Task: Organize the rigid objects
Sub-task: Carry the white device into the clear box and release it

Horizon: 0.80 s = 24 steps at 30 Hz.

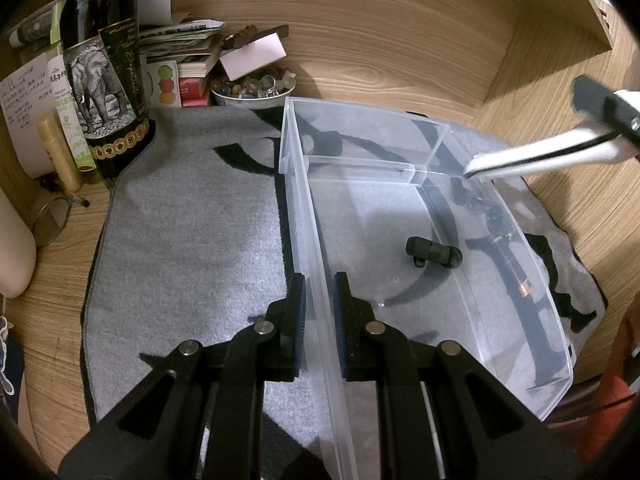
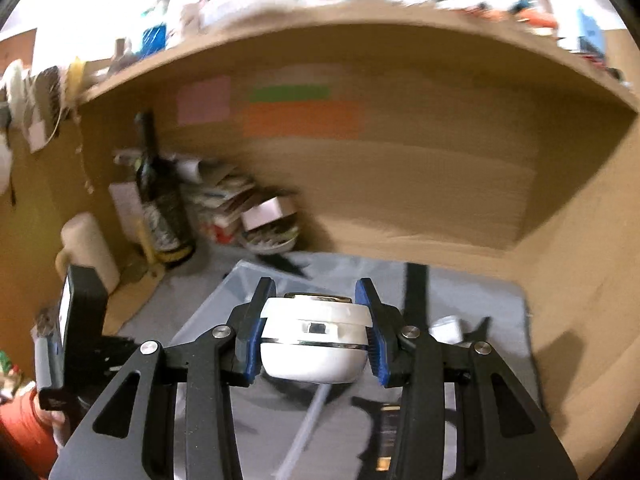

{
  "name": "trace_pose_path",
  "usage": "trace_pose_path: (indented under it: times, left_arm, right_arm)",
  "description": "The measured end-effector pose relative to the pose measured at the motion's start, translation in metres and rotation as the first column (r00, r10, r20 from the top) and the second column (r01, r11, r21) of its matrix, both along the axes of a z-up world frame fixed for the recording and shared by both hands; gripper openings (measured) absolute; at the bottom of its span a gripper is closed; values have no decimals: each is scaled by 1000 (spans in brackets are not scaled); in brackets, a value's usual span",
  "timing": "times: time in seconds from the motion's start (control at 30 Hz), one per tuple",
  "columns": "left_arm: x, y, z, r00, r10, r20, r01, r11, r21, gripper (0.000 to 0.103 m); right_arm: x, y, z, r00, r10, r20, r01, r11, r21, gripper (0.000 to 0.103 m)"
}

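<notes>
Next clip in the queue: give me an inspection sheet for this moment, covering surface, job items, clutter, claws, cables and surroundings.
Surface: wooden desk with a grey mat on it.
Job's things: clear plastic bin on the mat, holding a small black cylinder and a dark pen-like item; white pump cap with a tube.
Clutter: wine bottle, paper stack, bowl of stones.
Claws: left claw shut on the bin's wall; right claw shut on the pump cap.
Cables: nothing seen.
Surroundings: wooden alcove; crowded shelf above, blurred.

White dispenser (image 2: 314,340) (claw-held) above clear bin (image 1: 304,216)
</notes>
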State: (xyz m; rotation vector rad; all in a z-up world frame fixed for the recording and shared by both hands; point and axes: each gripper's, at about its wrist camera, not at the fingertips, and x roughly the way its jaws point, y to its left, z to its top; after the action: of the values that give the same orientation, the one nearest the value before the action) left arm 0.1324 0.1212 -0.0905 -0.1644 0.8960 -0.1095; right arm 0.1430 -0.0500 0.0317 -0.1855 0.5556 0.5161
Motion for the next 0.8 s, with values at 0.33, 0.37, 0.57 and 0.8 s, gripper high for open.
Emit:
trace_pose_path:
  times: [0.33, 0.37, 0.57, 0.8]
  left_arm:
    - [0, -1, 1, 1000, 0, 0, 0, 1000, 1, 13]
    - [0, -1, 1, 1000, 1, -1, -1, 1000, 1, 13]
    - [0, -1, 0, 1000, 0, 0, 0, 1000, 3, 13]
    - [0, -1, 0, 1000, -1, 0, 1, 1000, 4, 13]
  right_arm:
    - [6, 36, -47, 985, 94, -148, -109, 990, -95, 38]
    - [6, 37, -52, 981, 101, -164, -118, 988, -98, 38]
    - [6, 39, -64, 975, 119, -189, -144, 981, -126, 38]
    - [16, 48, -84, 957, 114, -265, -166, 968, -186, 38]
